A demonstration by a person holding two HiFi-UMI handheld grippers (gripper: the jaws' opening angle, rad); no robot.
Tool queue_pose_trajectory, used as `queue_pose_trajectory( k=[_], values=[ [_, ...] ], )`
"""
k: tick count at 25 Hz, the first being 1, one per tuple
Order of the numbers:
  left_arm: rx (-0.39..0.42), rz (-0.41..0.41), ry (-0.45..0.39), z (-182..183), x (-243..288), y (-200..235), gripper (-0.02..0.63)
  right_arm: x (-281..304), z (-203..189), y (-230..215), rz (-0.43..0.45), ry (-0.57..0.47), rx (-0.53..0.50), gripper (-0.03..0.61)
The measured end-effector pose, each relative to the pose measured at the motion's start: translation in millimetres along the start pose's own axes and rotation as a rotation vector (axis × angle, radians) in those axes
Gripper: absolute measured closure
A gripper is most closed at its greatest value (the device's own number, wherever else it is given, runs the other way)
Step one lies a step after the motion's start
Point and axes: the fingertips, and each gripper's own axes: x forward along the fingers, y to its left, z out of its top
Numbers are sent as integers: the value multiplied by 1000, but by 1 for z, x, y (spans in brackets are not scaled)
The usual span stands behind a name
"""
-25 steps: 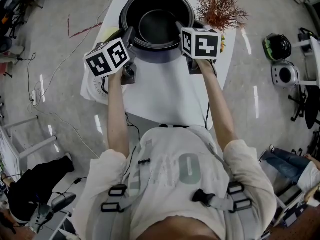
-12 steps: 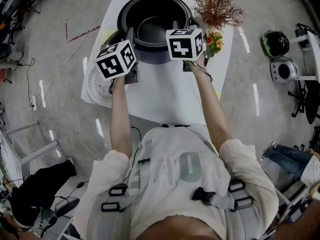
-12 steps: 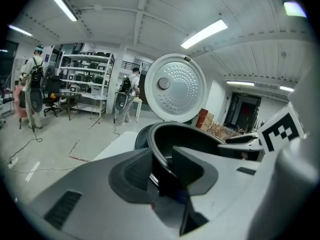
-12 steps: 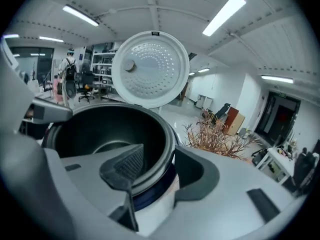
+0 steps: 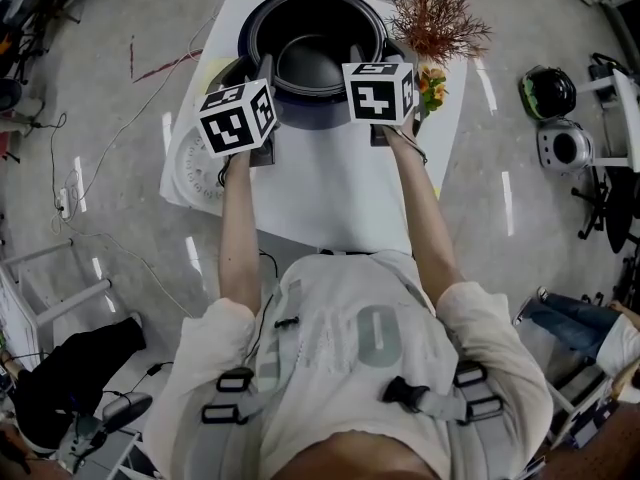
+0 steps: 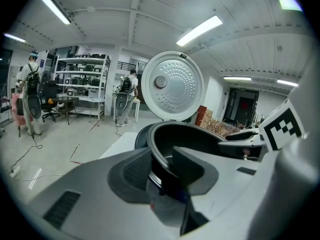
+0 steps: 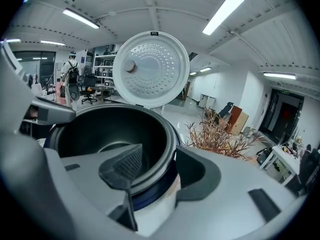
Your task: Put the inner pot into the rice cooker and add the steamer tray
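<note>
The dark inner pot (image 5: 312, 63) sits inside the rice cooker (image 5: 300, 116), whose round white lid (image 6: 172, 84) stands open behind it. My left gripper (image 5: 258, 68) straddles the pot's left rim (image 6: 200, 136). Its jaws have just been opening, with the rim between them and the pads (image 6: 135, 169) not pressing. My right gripper (image 5: 360, 56) straddles the right rim (image 7: 100, 129) with a gap on both sides; its jaws have also just been opening. A white round perforated tray (image 5: 195, 173) lies at the table's left edge, partly under my left arm.
The cooker stands at the far end of a white table (image 5: 330, 188). A dried reddish plant (image 5: 438, 13) with small flowers stands just right of the cooker, close to my right gripper. Cables, a metal rack and other appliances (image 5: 565, 148) lie on the floor around.
Both marker cubes have rolled a little and the jaws stand slightly wider on the rim. The pot has stayed in the cooker and the hands have kept their place.
</note>
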Motion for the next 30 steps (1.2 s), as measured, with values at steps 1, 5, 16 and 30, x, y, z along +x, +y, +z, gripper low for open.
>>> queue_pose_trajectory(
  k=[1,5,16,30],
  values=[
    [1,2,-1,0,0,0,492,0,0,0,8,-5,5,357],
    [13,42,-13,5,-3,5,492,-1,7,0,65,-27,47,339],
    [-10,149,-136,45,-60,35,491,-43,55,12,118,-174,59,316],
    [-55,403,-184,8,-186,113,445,-124,100,155,489,-375,5,344]
  ],
)
